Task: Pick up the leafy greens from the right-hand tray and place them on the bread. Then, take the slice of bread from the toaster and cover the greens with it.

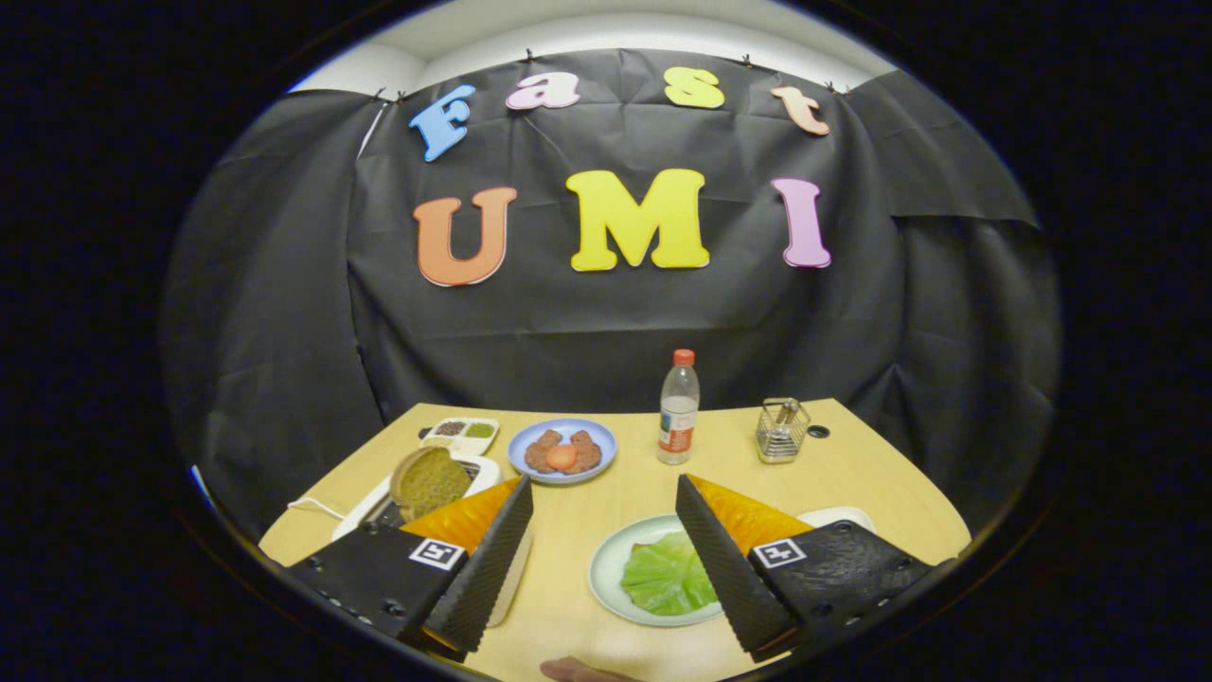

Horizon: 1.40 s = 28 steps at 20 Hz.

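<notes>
Gripper (pixel 606 559) hangs above the near edge of the desk (pixel 852 464), fingers spread wide with nothing between them but bare wood. Looks like a setting-up pose, high enough to take in everything. The leafy greens (pixel 666 574) lie flat on a pale plate (pixel 606 568) just inside the right finger, which overlaps its rim, so a short drop and a slide right should reach them. Off by the left finger, the slice of bread (pixel 428 481) stands upright in the white toaster (pixel 483 469), easy to pinch by its top edge later. Beyond the fingers sits a blue plate (pixel 562 449) holding brown pieces and something orange-red. Further back stand a bottle (pixel 678 407) and a wire holder (pixel 782 431), well clear of the work.
</notes>
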Motion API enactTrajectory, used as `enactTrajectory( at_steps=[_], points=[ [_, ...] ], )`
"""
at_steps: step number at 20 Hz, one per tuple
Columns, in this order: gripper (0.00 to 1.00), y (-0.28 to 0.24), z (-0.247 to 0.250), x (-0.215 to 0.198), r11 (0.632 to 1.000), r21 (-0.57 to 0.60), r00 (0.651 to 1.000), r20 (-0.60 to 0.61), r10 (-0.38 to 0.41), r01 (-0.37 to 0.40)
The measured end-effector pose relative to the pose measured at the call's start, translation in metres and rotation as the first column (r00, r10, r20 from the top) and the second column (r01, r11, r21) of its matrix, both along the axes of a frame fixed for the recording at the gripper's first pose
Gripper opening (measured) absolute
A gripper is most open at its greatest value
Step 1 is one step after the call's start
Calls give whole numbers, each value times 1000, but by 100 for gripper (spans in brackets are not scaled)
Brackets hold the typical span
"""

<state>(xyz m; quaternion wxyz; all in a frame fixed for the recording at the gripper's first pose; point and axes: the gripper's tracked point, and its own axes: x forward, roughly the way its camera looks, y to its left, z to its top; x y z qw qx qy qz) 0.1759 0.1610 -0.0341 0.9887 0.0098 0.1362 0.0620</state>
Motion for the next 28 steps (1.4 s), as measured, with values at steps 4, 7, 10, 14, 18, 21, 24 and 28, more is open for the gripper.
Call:
enactTrajectory(
  at_steps=[4, 7, 10, 14, 18, 21, 24, 28],
  points=[
    [95, 51, 3, -2, 999, 19, 999, 4, 41, -41],
    [95, 93, 3, 0, 997, 24, 997, 10, 78, -78],
    [95, 126, -3, 8, 996, 6, 996, 20, 91, -91],
    [95, 153, -29, 24, 995, -72, 998, 3, 65, -64],
    [86, 156, -47, 42, 992, -125, 999, -42, 6, -11],
    [67, 151, -60, 52, 990, -137, 995, -88, -35, 23],
    [40, 149, -66, 59, 988, -154, 992, -119, -42, 24],
    [16, 153, -62, 53, 990, -140, 992, -127, -8, -9]
  ],
)
